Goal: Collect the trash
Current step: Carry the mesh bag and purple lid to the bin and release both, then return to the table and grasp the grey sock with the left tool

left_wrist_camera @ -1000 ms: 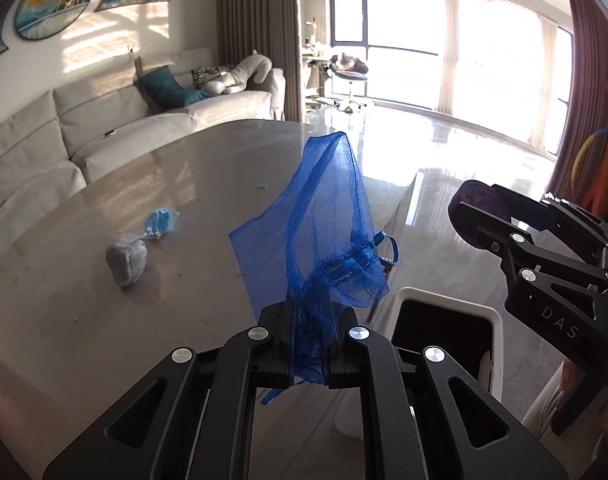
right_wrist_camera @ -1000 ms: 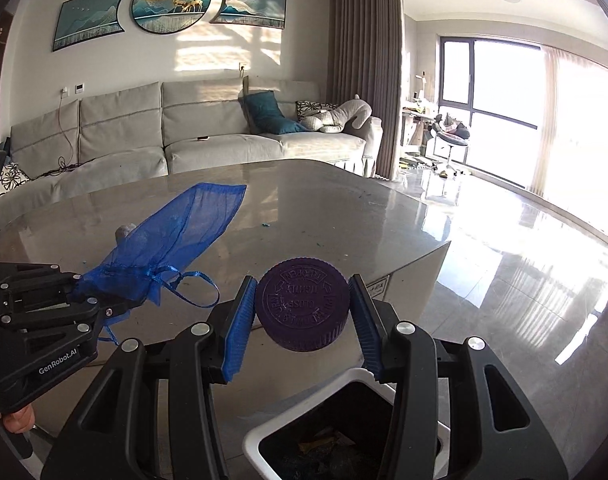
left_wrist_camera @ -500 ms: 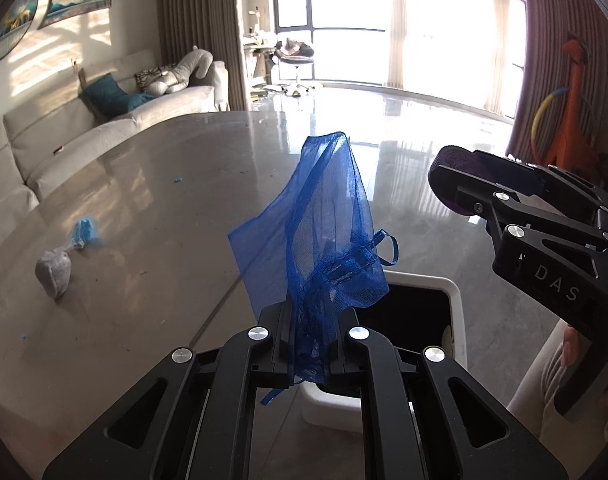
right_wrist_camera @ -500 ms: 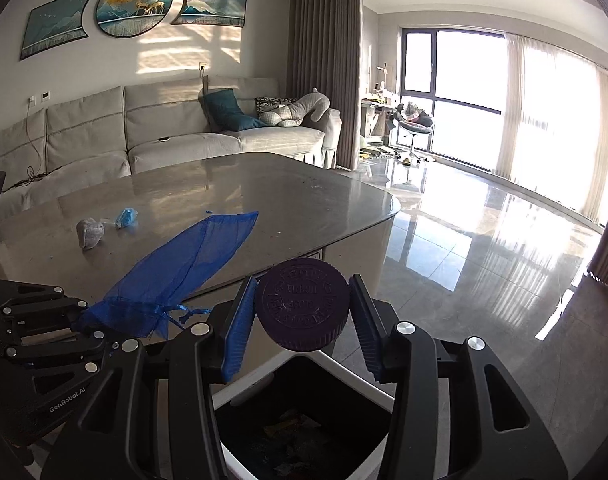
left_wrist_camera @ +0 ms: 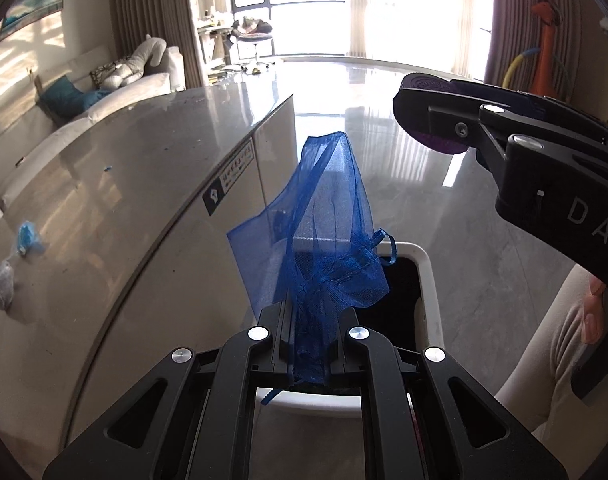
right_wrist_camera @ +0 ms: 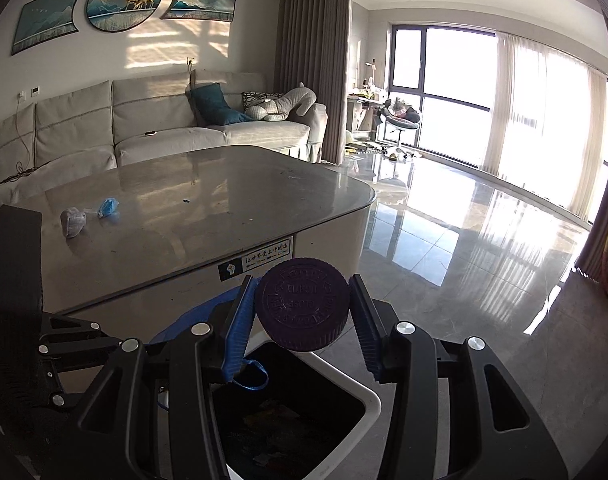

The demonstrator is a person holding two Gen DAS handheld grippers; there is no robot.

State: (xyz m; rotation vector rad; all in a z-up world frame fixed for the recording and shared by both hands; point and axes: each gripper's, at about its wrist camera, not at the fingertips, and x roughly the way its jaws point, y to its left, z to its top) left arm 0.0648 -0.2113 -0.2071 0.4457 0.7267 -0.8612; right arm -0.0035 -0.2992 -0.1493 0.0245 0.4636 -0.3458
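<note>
My left gripper point(left_wrist_camera: 308, 332) is shut on a blue mesh drawstring bag point(left_wrist_camera: 323, 232), which stands up from the pads over the white trash bin point(left_wrist_camera: 425, 280) on the floor. A round purple lid point(right_wrist_camera: 302, 309) sits clamped between the blue pads of my right gripper point(right_wrist_camera: 302, 312), above the bin's point(right_wrist_camera: 367, 396) dark opening. In the left wrist view the right gripper point(left_wrist_camera: 503, 148) with the purple lid point(left_wrist_camera: 431, 92) reaches in from the right, above the bin. The left gripper point(right_wrist_camera: 64, 344) shows at the lower left of the right wrist view, most of the bag point(right_wrist_camera: 192, 316) hidden behind my fingers.
The grey table point(right_wrist_camera: 208, 208) stands just beyond the bin, its rounded edge and a sticker facing me. On it lie a grey crumpled wad point(right_wrist_camera: 72, 221) and a small blue scrap point(right_wrist_camera: 107, 207). A sofa stands behind; glossy floor stretches right. A person's leg point(left_wrist_camera: 551, 344) is beside the bin.
Both grippers have swung off the table toward the bin and sunk. The blue bag now hangs over the bin's opening and the purple lid sits above it; both grips are unchanged.
</note>
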